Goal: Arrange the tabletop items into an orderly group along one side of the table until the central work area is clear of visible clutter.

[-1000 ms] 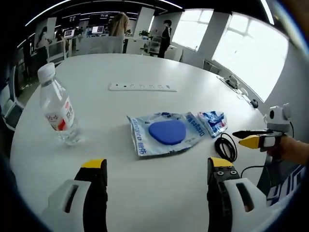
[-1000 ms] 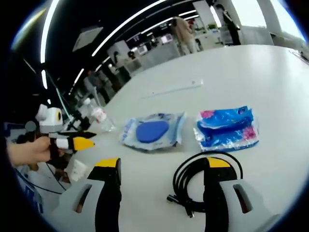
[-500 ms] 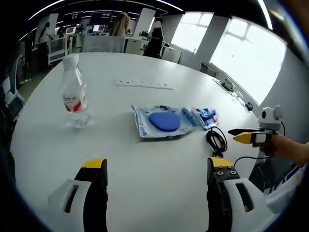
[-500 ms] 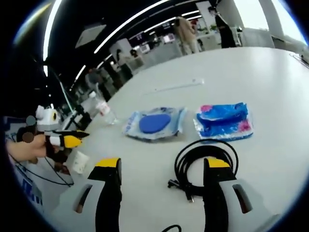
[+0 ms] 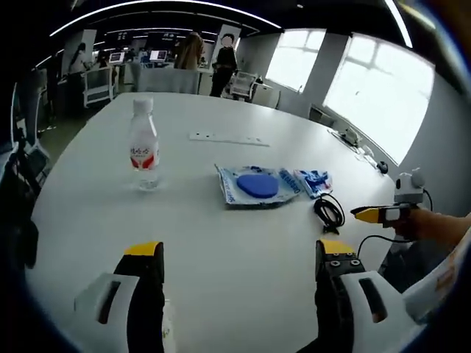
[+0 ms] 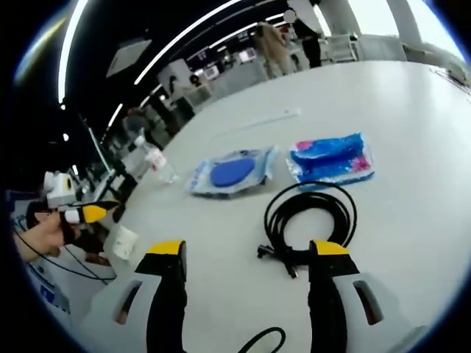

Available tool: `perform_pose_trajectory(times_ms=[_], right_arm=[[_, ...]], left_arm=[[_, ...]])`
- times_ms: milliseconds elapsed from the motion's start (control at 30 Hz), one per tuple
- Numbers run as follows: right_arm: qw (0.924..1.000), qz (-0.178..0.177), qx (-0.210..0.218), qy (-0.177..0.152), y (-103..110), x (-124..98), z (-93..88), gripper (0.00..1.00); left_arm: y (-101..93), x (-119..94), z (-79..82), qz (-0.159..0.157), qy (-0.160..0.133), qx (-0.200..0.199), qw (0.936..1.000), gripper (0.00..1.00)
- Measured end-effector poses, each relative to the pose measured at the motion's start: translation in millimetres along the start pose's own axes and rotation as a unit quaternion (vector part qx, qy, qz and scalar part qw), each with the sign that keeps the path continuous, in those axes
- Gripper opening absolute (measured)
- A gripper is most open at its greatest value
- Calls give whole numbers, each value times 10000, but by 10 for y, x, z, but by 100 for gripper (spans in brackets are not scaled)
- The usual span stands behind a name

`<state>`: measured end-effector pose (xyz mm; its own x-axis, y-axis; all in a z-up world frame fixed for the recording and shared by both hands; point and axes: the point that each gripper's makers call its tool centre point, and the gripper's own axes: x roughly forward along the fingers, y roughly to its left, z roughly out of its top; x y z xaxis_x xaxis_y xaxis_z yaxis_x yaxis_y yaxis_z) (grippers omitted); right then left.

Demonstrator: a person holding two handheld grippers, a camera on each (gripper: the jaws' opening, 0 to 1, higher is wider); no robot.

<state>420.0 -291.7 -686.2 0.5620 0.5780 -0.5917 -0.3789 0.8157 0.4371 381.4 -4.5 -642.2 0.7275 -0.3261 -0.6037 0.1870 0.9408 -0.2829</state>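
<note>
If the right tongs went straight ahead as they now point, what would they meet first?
Most likely the coiled black cable, lying just ahead between the open right tongs; the blue packets sit farther on, though depth is hard to judge.

Bottle (image 5: 143, 143) upright; blue packets (image 5: 257, 184) flat beside coiled cable (image 6: 309, 213)

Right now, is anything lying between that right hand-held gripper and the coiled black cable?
Nothing visible: the right hand-held gripper is open, with only bare white table before the black cable, whose plug end lies between the jaw tips.
</note>
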Motion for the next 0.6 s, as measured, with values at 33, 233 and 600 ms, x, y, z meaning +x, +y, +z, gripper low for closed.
perform_pose_trajectory(times_ms=[33,233,600], right_arm=[[10000,-4,20,-4,-3,-1,0,66],[9999,6,128,2,-3,25,-35,65],[9994,39,340,-18,-8,44,-80,62]], left_arm=[[30,-12,-10,57,-8,4,10000,86],[97,-42,-61,216,-7,-112,9997,85],[438,-165,-344,1046,320,-188,9938,82]])
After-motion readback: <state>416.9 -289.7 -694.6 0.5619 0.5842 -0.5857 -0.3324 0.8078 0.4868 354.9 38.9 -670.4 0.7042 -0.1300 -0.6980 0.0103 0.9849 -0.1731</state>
